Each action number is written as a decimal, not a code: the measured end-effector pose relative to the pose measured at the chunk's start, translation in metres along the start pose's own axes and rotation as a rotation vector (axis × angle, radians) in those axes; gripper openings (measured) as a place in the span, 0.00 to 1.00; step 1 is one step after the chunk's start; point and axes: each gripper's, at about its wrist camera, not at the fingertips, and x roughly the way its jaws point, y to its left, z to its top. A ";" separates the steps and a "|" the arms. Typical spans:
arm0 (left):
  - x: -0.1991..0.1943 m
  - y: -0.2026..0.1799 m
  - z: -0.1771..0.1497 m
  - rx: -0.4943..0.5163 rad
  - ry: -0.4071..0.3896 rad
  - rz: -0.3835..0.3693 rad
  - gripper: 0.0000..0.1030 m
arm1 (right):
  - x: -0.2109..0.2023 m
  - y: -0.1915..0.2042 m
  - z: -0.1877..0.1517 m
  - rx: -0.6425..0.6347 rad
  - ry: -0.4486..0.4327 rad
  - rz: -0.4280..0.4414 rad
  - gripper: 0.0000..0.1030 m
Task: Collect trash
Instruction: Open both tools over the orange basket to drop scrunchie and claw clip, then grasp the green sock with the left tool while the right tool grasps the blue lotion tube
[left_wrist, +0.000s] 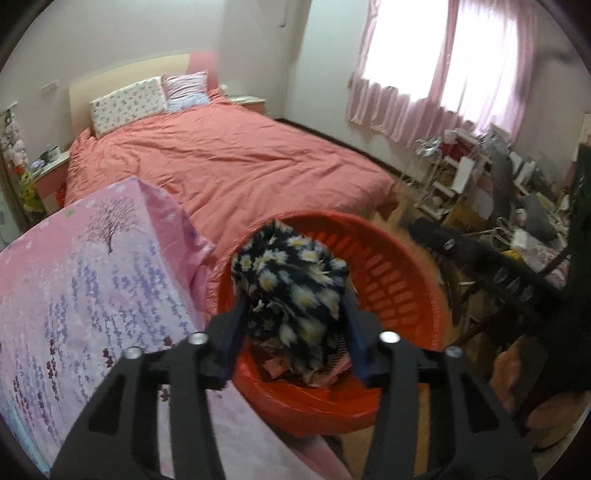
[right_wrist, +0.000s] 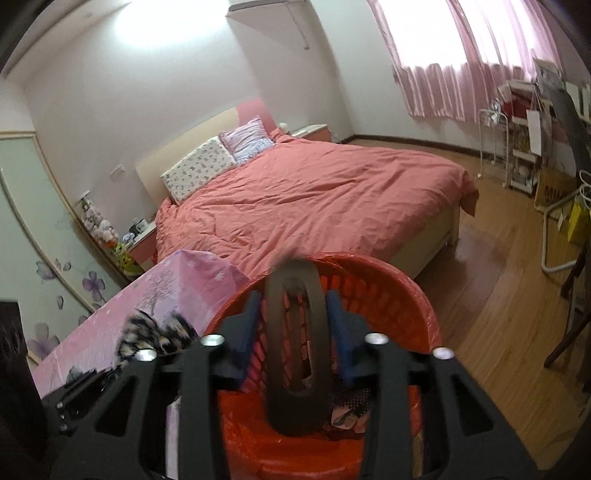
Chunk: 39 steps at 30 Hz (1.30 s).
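A red perforated basket (left_wrist: 399, 280) lined with red plastic stands beside a pink-covered surface, with some scraps at its bottom. My left gripper (left_wrist: 293, 295) is shut on a dark cloth with white daisies (left_wrist: 291, 291) and holds it over the basket. My right gripper (right_wrist: 293, 314) is shut on a dark oval ring-shaped piece (right_wrist: 295, 343), held upright over the same basket (right_wrist: 402, 295). The daisy cloth also shows blurred at the left of the right wrist view (right_wrist: 155, 332).
A pink floral cloth (left_wrist: 85, 277) covers a surface left of the basket. A bed with a salmon duvet (left_wrist: 229, 155) lies beyond. Cluttered shelves and a dark chair (left_wrist: 506, 206) stand on the right under pink curtains. Wooden floor (right_wrist: 498, 295) lies right of the basket.
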 end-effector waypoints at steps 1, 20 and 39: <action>0.003 0.004 -0.002 -0.004 0.009 0.010 0.53 | 0.002 -0.001 -0.001 0.001 -0.001 -0.012 0.56; -0.077 0.182 -0.062 -0.158 -0.001 0.370 0.69 | -0.008 0.045 -0.042 -0.171 0.041 -0.047 0.74; -0.095 0.370 -0.099 -0.401 0.096 0.597 0.71 | 0.001 0.143 -0.095 -0.345 0.173 0.066 0.74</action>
